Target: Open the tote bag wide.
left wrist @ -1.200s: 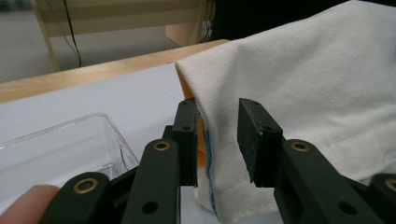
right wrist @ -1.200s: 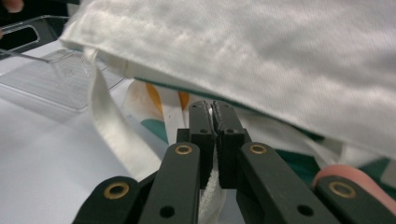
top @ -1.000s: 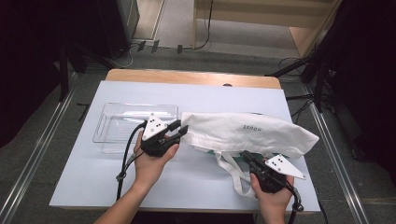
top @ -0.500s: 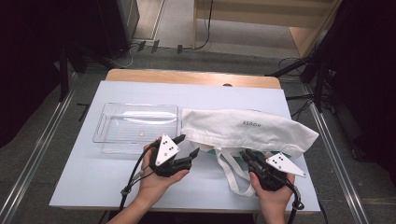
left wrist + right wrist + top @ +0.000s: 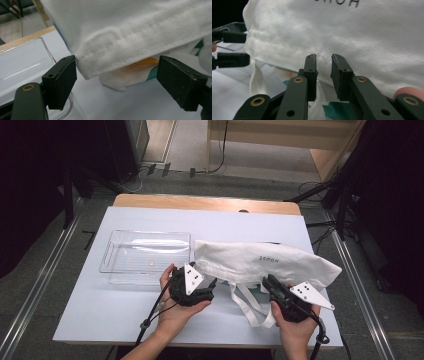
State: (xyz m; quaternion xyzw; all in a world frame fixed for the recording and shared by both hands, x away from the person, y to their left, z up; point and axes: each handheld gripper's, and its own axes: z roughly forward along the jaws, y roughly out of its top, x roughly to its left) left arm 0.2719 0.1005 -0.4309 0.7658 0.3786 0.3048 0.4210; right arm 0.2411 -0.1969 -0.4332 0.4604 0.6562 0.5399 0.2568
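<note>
White cloth tote bag (image 5: 265,262) w/ dark lettering lies on pale tabletop (image 5: 125,310), just right of clear plastic tray (image 5: 145,255). Left tool (image 5: 117,80) has just been opening: jaws wide apart, bag's hemmed corner btwn them, left pad at the hem edge, no grip. Right tool (image 5: 323,66) at bag's near edge, jaws have just parted a little, narrow gap, nothing pinched.

Even overhead light falls on the table (image 5: 125,320), bright against dark, murky surroundings. The bag (image 5: 260,262) looks nearly washed out, its print soft. Glare streaks the clear tray (image 5: 145,251). Beside the bag, shadows are faint. In both gripper views the near black jaws blur slightly, and the background is unfocused.
</note>
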